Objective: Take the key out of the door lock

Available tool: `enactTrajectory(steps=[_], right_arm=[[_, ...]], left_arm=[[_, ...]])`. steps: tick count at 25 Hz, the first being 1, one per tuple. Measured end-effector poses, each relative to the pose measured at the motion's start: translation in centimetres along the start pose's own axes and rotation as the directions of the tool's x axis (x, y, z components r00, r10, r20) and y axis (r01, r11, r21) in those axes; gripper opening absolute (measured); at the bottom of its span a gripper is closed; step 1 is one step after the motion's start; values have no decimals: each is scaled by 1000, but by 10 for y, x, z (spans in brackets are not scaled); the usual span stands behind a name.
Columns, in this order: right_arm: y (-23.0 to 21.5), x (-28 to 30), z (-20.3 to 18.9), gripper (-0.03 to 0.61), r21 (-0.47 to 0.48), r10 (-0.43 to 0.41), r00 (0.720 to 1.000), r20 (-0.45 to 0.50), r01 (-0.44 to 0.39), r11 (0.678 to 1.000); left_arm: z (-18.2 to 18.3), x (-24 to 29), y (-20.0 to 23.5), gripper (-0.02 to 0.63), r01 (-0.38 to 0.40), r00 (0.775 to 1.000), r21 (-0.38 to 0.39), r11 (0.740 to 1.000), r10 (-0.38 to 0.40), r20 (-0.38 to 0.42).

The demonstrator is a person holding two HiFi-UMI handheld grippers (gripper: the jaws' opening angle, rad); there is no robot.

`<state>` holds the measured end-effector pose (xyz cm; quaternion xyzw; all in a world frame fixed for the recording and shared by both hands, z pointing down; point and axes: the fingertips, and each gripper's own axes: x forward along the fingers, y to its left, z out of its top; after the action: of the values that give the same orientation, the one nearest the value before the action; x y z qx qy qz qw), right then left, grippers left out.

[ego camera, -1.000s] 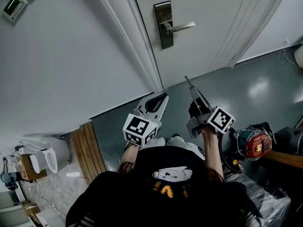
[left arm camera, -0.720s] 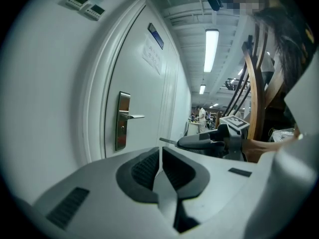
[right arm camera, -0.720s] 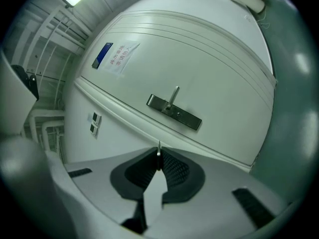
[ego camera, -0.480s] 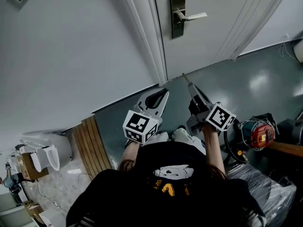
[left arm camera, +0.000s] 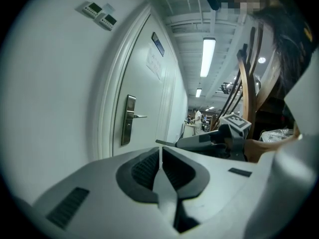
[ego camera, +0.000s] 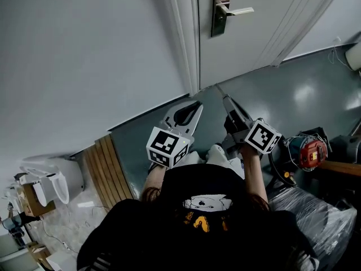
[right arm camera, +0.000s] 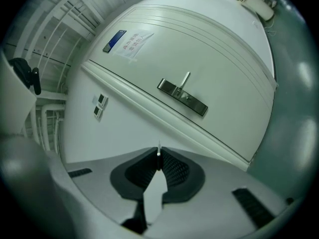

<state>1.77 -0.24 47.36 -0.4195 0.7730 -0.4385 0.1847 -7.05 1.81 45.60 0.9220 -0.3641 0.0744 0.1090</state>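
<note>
At the top edge of the head view, the lock plate [ego camera: 220, 10] and its lever handle [ego camera: 240, 11] had slid up and to the right over the last second, so that the plate's upper end was cut off by the picture's border. The white door [ego camera: 254, 44] had swung round with them. Both grippers had kept their places low in front of the person's body, above the grey floor [ego camera: 316, 83], so the person and the tools had shifted together. Whether that shift went toward the door or away from it could not be told. The left gripper [left arm camera: 161, 158] had its fingers pressed together with nothing between them. The right gripper [right arm camera: 158, 164] had its fingers almost closed on a thin pale strip [right arm camera: 159, 152] that stood up past the tips, and it pointed at the door from well apart. No key could be made out at the lock plate in any view, though the plate was small in all of them. The strip, seen edge-on, may well have been the key. If so, the removal was already done and only carrying it off remained. If not, the lock was out of reach and the approach was not yet made.
</note>
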Motion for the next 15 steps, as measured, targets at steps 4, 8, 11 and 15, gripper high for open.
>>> enactTrajectory(steps=[4,8,11,15], right_arm=[[3,-2,-10,21,-17,-20,1000,4,20,1000],[12,-2,-15,21,-37,-17,1000,15,17,999],[18,-3,-15,21,-58,-15,1000,24,17,998],[17,-7,-17,21,-67,-28,999,32,30,997]], left_arm=[[-3,-8,0,23,17,1000,3,1000,-17,8],[-6,-17,0,23,29,1000,12,999,-29,11],[-5,-23,-1,23,36,999,18,999,-36,17],[-5,-27,-1,25,47,999,22,999,-48,22]])
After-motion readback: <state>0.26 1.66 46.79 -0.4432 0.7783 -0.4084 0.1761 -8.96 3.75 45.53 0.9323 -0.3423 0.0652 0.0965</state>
